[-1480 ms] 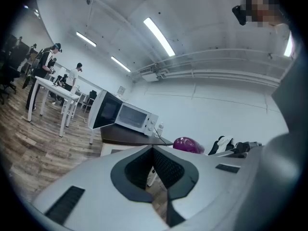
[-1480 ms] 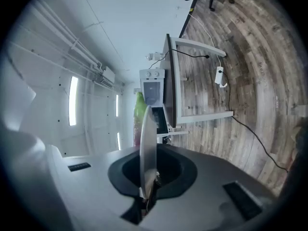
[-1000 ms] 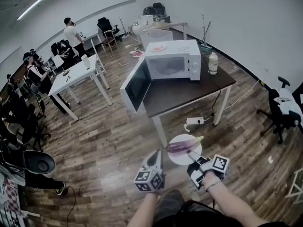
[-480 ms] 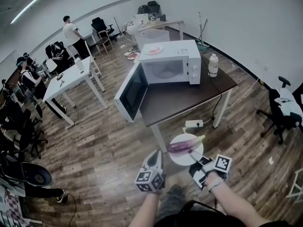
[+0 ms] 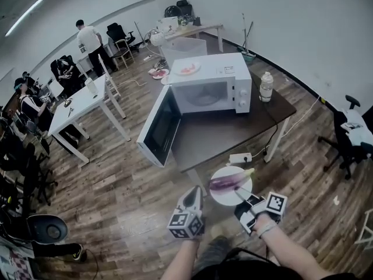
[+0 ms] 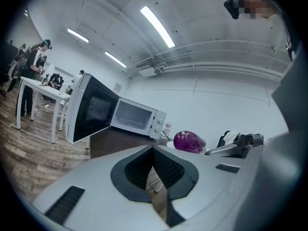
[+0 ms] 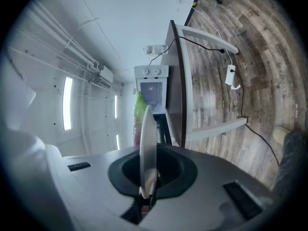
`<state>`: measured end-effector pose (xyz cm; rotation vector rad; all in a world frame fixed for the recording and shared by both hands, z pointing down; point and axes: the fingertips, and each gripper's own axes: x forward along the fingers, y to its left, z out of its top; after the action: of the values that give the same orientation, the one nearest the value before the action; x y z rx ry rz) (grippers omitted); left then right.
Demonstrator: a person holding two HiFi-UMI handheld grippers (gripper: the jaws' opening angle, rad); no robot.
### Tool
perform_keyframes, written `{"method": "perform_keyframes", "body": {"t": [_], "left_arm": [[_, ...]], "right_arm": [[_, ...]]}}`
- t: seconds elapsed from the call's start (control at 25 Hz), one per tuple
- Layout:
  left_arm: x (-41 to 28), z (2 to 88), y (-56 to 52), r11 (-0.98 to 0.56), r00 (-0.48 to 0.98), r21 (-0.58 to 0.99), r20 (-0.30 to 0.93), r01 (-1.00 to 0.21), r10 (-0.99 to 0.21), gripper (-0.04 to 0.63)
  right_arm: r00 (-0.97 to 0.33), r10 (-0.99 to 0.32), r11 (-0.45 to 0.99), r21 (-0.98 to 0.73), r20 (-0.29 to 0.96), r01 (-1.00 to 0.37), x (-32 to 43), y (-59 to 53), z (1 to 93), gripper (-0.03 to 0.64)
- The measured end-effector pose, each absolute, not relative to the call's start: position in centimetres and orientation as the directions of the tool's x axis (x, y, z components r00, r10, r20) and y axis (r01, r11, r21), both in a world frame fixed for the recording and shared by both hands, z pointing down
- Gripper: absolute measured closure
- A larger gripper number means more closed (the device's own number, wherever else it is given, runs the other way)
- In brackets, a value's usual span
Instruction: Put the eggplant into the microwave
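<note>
Wood-plank flooring point(image 5: 116, 179) runs through an open office, where a dark brown table point(image 5: 233, 134) carries a white microwave point(image 5: 213, 86) with its door point(image 5: 157, 127) swung wide toward the left of the head view, the cavity showing behind it. On top of the microwave rests a small dish point(image 5: 187, 69) with something pink on it, and a clear bottle point(image 5: 266, 86) stands on the table just beside the control panel. A power strip point(image 5: 240, 157) lies on the floor under the table's near edge. Further back to the left are a white desk point(image 5: 81, 101), several seated people and one standing person point(image 5: 88, 39). At the bottom of the head view the right gripper point(image 5: 238, 196) is clamped on the rim of a white plate point(image 5: 230, 197), which its own view shows edge-on between the pressed pads. The purple eggplant point(image 5: 227, 181) lies across this plate with its green stem end pointing right, in the air in front of the table's near corner and well apart from the microwave. The left gripper point(image 5: 194, 190) hovers just beside the plate on its left, its jaws brought together with nothing between them, pointing toward the table
</note>
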<state>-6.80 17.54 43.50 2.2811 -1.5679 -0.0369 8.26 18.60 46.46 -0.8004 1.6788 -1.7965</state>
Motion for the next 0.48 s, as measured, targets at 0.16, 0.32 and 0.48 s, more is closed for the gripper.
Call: {"method": "perform_keyframes", "body": {"t": [0.16,0.32,0.48], "left_arm": [[-7.2,43.5,14.8,-0.323,0.393,0.319,0.185,-0.891,-0.901,0.595],[-7.9,43.6,12.4,-0.327,0.397,0.321,0.181,-0.889,-0.900,0.595],[-8.3,43.9,10.0,-0.336,0.407,0.324,0.182,-0.884,-0.895,0.595]], "right_arm": [[-0.664,-0.746,-0.073,-0.997,0.054,0.001,7.8,16.2,46.6,0.607],[-0.656,-0.752,-0.077,-0.997,0.062,-0.006,7.2,13.9,46.9,0.607],[-0.646,-0.761,-0.067,-0.998,0.057,-0.009,6.9,11.7,47.0,0.607]]}}
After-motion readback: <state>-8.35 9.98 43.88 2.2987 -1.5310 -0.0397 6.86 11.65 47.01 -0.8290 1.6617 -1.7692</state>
